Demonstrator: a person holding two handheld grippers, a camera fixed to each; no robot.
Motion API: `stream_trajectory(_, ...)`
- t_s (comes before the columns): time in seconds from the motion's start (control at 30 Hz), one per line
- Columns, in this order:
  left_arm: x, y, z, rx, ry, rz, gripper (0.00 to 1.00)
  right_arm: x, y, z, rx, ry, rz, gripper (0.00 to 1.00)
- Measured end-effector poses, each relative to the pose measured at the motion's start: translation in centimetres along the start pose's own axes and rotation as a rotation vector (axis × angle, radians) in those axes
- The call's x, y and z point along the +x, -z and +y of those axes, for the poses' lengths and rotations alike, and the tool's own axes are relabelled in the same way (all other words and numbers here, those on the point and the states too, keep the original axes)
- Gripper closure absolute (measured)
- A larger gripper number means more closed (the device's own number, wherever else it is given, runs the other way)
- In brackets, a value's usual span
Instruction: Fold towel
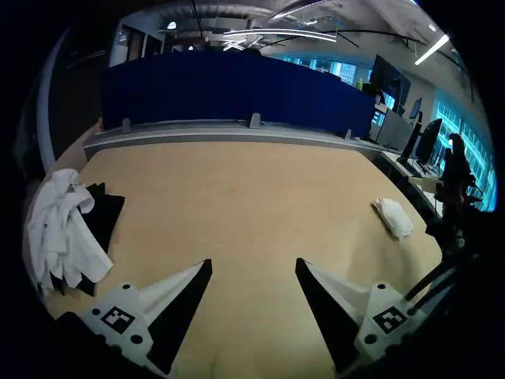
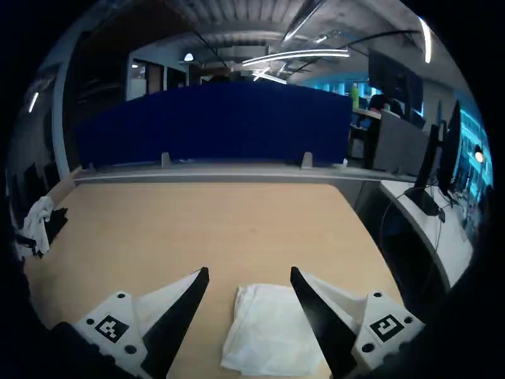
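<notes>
Lying on the pale wood-grain worktop [image 2: 189,221], between the spread fingers of the right hand-held gripper [image 2: 248,270]: a white towel [image 2: 271,328], rumpled, roughly squared in layers. Probably light, limp, apt to sag (nappy cloth, hardly slippery). Best pinched at a corner. Left hand-held gripper [image 1: 254,260] likewise released, empty, well apart from it.

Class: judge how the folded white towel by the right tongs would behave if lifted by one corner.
The towel shows soft wrinkles and layered edges, so it would probably droop and unfold. It looks thin, likely light. Pushed, it may bunch.
</notes>
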State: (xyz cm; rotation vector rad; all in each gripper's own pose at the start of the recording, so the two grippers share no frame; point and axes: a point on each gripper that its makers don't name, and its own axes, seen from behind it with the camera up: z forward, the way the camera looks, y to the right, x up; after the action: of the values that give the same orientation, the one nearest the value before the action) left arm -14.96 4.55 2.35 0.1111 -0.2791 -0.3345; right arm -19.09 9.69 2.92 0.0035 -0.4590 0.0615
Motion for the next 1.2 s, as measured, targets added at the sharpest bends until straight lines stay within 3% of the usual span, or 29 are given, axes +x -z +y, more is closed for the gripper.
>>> stream_trajectory(0.3,1.2,0.0,-0.4,0.002,-0.001,0.049,0.02,3.8,3.8,-3.7,-0.037,0.001,0.195,0.00)
stream_trajectory(0.5,2.4,0.0,-1.0,0.019,-0.007,0.100,0.02,3.7,5.1,-5.8,-0.035,0.029,0.204,0.00)
stream_trajectory(0.8,6.8,1.0,-2.6,0.080,-0.010,0.278,0.02,5.6,7.4,-9.2,-0.037,-0.005,0.253,0.00)
stream_trajectory(1.2,11.5,3.4,-3.9,0.141,-0.010,0.482,0.02,7.8,9.5,-14.3,-0.008,0.012,0.277,0.00)
